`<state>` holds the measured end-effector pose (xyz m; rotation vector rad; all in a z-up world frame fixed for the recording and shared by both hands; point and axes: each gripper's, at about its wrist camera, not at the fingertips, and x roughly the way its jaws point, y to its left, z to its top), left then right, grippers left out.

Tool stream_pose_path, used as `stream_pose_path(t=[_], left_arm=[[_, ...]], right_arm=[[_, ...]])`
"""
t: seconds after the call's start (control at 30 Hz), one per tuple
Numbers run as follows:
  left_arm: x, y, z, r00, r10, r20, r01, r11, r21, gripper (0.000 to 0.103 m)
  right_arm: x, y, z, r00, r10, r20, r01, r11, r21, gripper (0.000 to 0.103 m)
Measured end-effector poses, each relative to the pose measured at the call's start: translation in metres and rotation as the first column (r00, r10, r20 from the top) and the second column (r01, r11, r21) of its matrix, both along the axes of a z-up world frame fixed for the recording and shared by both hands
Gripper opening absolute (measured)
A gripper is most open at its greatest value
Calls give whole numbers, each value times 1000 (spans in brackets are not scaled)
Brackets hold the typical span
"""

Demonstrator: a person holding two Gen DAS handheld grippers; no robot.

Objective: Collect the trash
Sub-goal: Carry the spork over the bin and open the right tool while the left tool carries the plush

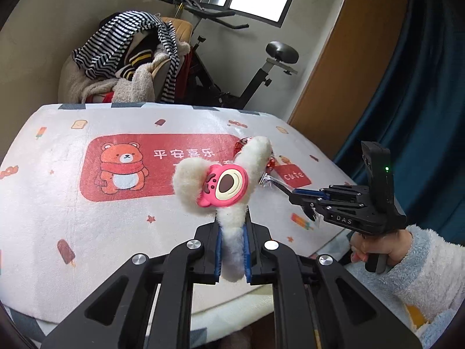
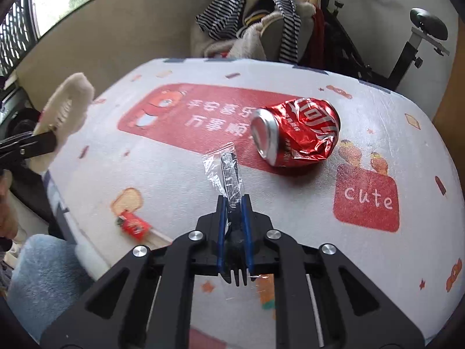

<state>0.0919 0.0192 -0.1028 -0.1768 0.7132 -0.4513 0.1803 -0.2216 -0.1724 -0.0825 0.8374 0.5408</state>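
My left gripper (image 1: 232,226) is shut on a white fluffy hair clip with a pink bear face (image 1: 223,186) and holds it above the table; the clip also shows at the left of the right wrist view (image 2: 66,107). My right gripper (image 2: 232,200) is shut on a black plastic fork in a clear wrapper (image 2: 228,171), held over the table; the gripper also shows in the left wrist view (image 1: 302,199). A crushed red cola can (image 2: 296,132) lies on its side just beyond the fork. A small red wrapper (image 2: 133,224) lies near the table's left edge.
The table has a white cloth (image 1: 87,232) printed with a red bear panel. Behind it stand a chair heaped with striped and fleecy clothes (image 1: 128,58) and an exercise bike (image 1: 261,69). A blue curtain (image 1: 421,101) hangs at the right.
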Motion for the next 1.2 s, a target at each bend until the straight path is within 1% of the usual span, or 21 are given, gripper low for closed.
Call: stream_pose_path(t=[0.03,0.13,0.23,0.27,0.37,0.4,0.53,0.63,0.73,0.77,1.07,1.2], left_arm=[[-9,0,2,1000,-1,6,1,1000,-9,12],[-28,-4,4,1000,1,14,-1,1000,-18,12],[-49,-6,4,1000,5,13,-4,1000,-25,12],[-57,-6,4,1000,8,16,-8,1000,-22,12],[-78,-8,4,1000,15,22,-15,1000,2,12],[-84,-8,3,1000,16,24,-16,1000,9,12],[-108,-5,1,1000,22,22,-22,1000,5,12],[-120,-3,-1,999,24,22,-24,1000,7,12],[-133,0,-2,999,32,23,-32,999,2,12],[-136,2,-3,999,35,22,-35,999,0,12],[-144,9,-7,998,54,17,-54,999,-2,12],[-144,10,-7,998,59,18,-58,998,-3,12]], right_arm=[[-15,-2,7,1000,7,18,-7,1000,18,14],[-38,-4,11,999,26,46,-27,999,22,14],[-70,-6,25,993,81,89,-83,996,17,14],[-67,-8,24,992,85,91,-87,996,18,14],[-94,-15,33,989,106,106,-109,994,29,14],[-94,-11,35,989,105,106,-109,994,31,14],[-123,-9,35,988,113,104,-121,990,72,14],[-142,-7,32,986,138,94,-147,985,90,14],[-150,-4,27,984,162,73,-168,983,73,14],[-155,1,23,982,179,64,-183,982,48,14],[-167,20,16,973,230,26,-231,972,47,15],[-167,26,5,969,247,17,-247,967,53,15]])
